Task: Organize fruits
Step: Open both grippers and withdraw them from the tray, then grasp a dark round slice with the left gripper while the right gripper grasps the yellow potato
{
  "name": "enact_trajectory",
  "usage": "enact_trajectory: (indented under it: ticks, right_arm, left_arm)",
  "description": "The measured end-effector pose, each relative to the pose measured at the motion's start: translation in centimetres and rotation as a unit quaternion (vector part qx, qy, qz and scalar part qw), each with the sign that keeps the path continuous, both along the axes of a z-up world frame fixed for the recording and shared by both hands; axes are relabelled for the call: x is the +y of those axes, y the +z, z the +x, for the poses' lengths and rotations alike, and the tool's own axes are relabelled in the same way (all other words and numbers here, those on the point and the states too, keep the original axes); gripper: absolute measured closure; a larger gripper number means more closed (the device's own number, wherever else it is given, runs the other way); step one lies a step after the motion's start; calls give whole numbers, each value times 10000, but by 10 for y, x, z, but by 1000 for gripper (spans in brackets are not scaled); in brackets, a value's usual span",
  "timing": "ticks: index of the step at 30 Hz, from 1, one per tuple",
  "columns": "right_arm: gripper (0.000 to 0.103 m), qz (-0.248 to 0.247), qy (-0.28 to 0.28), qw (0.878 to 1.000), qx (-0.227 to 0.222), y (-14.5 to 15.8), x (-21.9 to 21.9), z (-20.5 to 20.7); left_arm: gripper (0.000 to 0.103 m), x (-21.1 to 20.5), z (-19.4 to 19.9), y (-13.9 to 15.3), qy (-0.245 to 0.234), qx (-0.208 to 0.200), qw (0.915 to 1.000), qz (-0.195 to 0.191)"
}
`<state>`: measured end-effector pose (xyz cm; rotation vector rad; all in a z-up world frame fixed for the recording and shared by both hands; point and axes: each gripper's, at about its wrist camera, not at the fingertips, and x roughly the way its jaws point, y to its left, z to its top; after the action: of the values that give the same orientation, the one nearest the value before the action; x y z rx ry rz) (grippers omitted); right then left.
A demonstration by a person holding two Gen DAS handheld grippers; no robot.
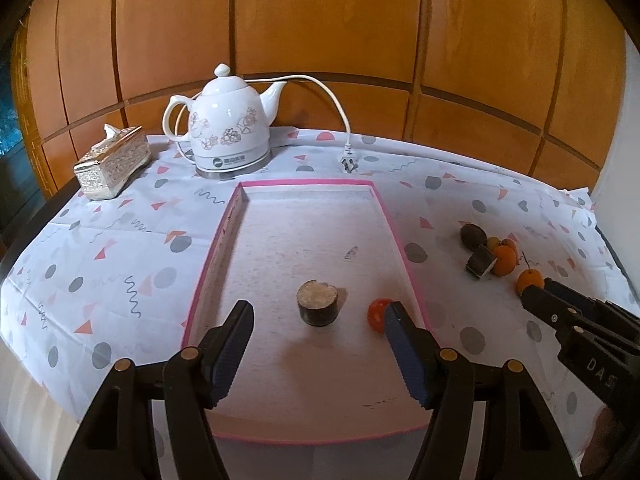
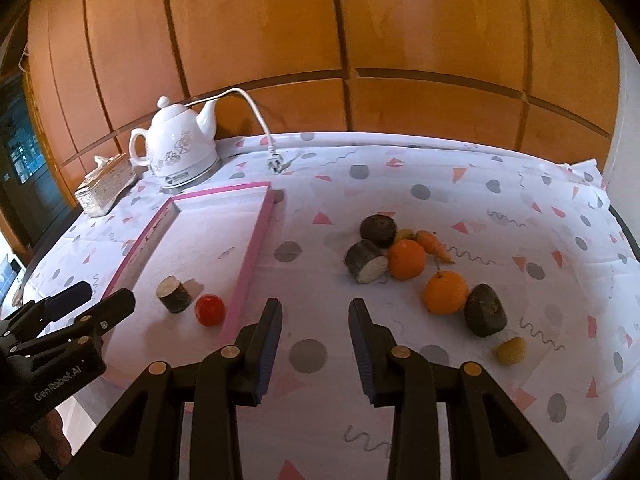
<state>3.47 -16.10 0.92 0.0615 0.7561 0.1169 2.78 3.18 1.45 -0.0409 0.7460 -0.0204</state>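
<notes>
A pink-rimmed tray (image 1: 404, 240) (image 2: 248, 264) holds a dark-skinned cut piece (image 1: 322, 304) (image 2: 174, 294) and a red tomato (image 1: 377, 314) (image 2: 209, 310). My left gripper (image 1: 320, 310) hangs open over the tray's near half, with the dark piece just beyond its tips and the tomato partly hidden by the right finger. On the cloth right of the tray lie two oranges (image 2: 406, 259) (image 2: 445, 293), a carrot (image 2: 434, 246), three dark pieces (image 2: 484, 310) and a small yellow fruit (image 2: 511, 350). My right gripper (image 2: 316, 306) is open and empty above the cloth, left of the pile.
A white electric kettle (image 1: 228, 128) with its cord and loose plug (image 1: 347, 162) stands behind the tray. A silver tissue box (image 1: 112, 162) sits at the back left. The patterned cloth (image 2: 520, 216) covers the table to its right edge.
</notes>
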Motion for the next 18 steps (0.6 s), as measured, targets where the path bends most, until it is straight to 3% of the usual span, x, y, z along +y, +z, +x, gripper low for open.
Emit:
enact_trajectory:
  ticks: [7, 18]
  right_arm:
    - [68, 13, -612, 9981, 101, -7, -44, -5]
    - [68, 104, -1746, 9837, 405, -29, -130, -15]
  left_arm:
    - [35, -22, 3, 2, -370, 4, 9993, -5]
    - [35, -82, 20, 0, -1301, 128, 9914, -58]
